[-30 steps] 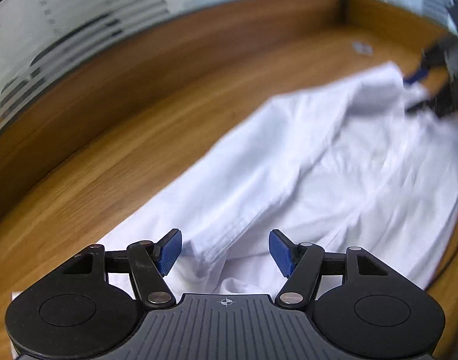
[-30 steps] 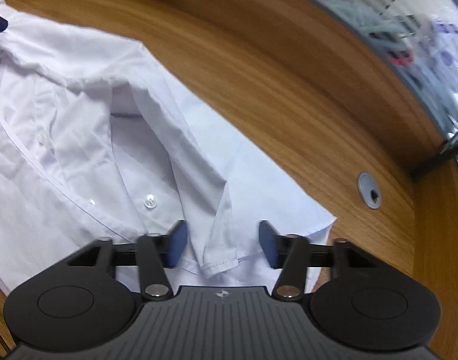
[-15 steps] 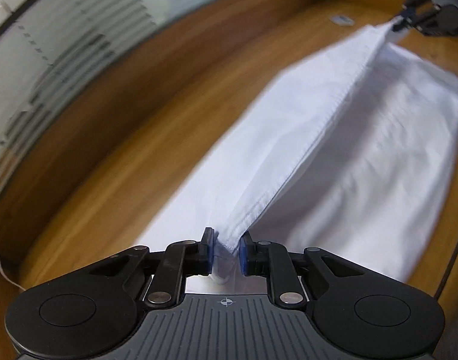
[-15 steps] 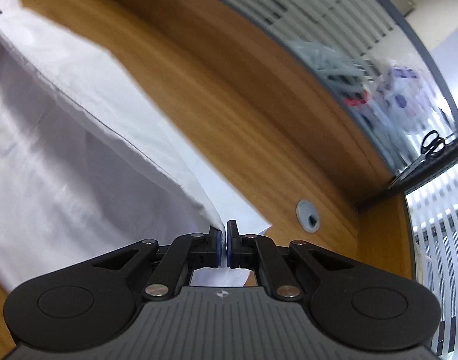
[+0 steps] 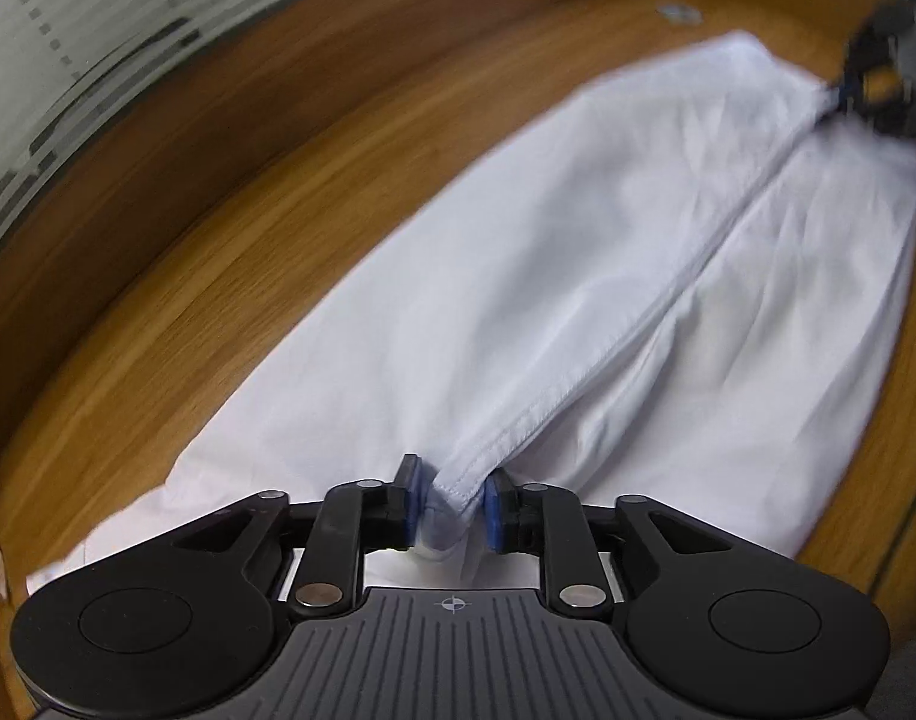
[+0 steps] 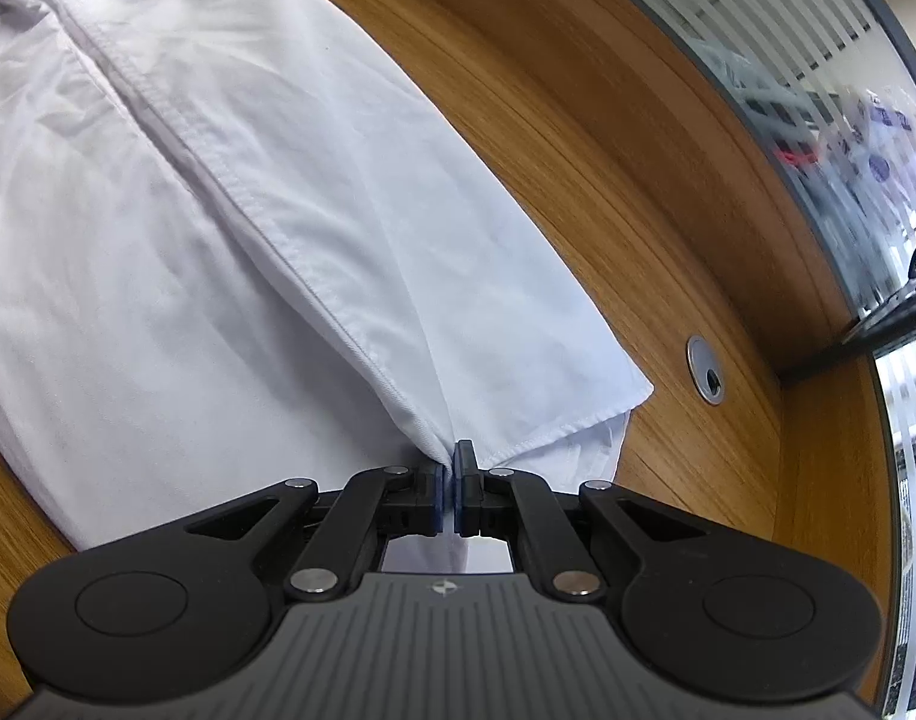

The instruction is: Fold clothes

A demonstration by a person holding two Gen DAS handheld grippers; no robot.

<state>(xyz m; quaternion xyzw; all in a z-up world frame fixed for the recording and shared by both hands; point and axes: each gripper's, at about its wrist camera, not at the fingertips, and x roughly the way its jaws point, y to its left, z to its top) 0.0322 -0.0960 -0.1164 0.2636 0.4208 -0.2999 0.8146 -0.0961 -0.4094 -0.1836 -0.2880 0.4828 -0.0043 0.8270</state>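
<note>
White cotton shirt (image 5: 578, 276) now lies folded along its hem on the wooden table (image 5: 230, 276), previously rumpled. Left gripper (image 5: 449, 504) jaws opening around the 6 o'clock corner; right gripper (image 6: 449, 495) pinches the 1 o'clock corner.

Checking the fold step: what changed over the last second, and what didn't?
Both hand-held grippers closed on the white shirt's hem edge and pulled it taut. The right hand-held gripper stays clamped on it. The left hand-held gripper's jaws are opening again, the fabric corner still between them. The shirt's body stays on the wooden table.
</note>
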